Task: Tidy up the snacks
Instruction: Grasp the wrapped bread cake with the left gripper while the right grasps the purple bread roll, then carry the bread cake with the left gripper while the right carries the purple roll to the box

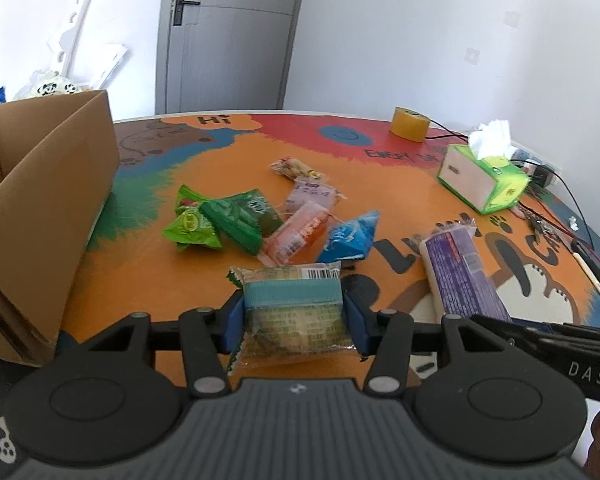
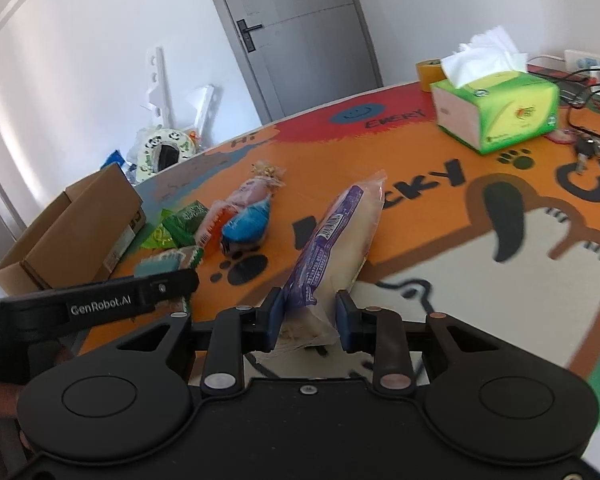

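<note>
Now the left gripper (image 1: 294,322) grasps a clear cake pack (image 1: 290,312) and the right gripper (image 2: 308,320) grasps a purple pack (image 2: 332,248), both over the counter (image 1: 148,264) near the box (image 1: 40,208).

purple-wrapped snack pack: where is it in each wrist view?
Left wrist: purple-wrapped snack pack at right of centre, beside the left gripper.
Right wrist: bottom centre, clamped in the right gripper.
Shared landmark: green tissue box.
</note>
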`<state>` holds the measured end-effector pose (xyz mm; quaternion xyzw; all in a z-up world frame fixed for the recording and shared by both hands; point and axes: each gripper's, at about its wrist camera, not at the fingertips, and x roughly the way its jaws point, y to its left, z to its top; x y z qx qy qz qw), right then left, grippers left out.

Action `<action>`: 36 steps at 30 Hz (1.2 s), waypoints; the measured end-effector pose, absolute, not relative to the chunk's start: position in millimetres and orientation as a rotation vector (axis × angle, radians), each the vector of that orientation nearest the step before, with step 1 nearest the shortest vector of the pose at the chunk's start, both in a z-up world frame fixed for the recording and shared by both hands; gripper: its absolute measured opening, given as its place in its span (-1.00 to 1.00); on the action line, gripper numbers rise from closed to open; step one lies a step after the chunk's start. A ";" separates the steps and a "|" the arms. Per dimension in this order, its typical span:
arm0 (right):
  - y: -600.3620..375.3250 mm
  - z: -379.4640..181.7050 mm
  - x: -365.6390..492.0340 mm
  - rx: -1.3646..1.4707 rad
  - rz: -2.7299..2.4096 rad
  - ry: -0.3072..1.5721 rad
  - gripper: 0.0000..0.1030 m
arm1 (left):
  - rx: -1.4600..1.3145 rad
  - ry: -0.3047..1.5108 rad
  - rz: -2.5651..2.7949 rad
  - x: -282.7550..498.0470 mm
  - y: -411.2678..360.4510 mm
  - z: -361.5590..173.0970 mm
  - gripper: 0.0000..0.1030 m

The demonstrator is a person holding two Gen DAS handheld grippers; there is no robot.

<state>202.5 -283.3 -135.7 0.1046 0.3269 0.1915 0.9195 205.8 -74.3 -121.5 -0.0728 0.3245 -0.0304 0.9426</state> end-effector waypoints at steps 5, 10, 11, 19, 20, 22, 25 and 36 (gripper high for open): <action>-282.1 -131.3 200.0 0.202 0.361 0.656 -0.20 | -0.159 0.647 -0.063 197.7 -70.0 -118.1 -0.01; -275.6 -135.6 208.7 0.207 0.341 0.648 0.02 | -0.155 0.645 -0.041 195.5 -61.9 -116.5 0.00; -275.3 -138.0 211.4 0.218 0.340 0.654 0.03 | -0.155 0.645 -0.037 196.1 -60.5 -116.5 0.00; -265.6 -144.2 221.6 0.220 0.318 0.648 0.17 | -0.164 0.665 -0.021 203.6 -53.3 -123.7 0.00; -263.6 -144.4 222.8 0.212 0.315 0.646 0.17 | -0.164 0.666 -0.023 204.4 -53.0 -124.3 0.00; -259.9 -144.8 224.5 0.194 0.309 0.641 0.14 | -0.165 0.667 -0.024 205.9 -51.9 -125.1 0.00; -257.5 -144.4 225.1 0.175 0.298 0.642 -0.30 | -0.167 0.671 -0.022 208.0 -50.1 -125.8 -0.01; -252.5 -122.7 206.8 0.196 0.382 0.573 -0.40 | -0.163 0.596 -0.040 191.7 -49.6 -99.7 -0.01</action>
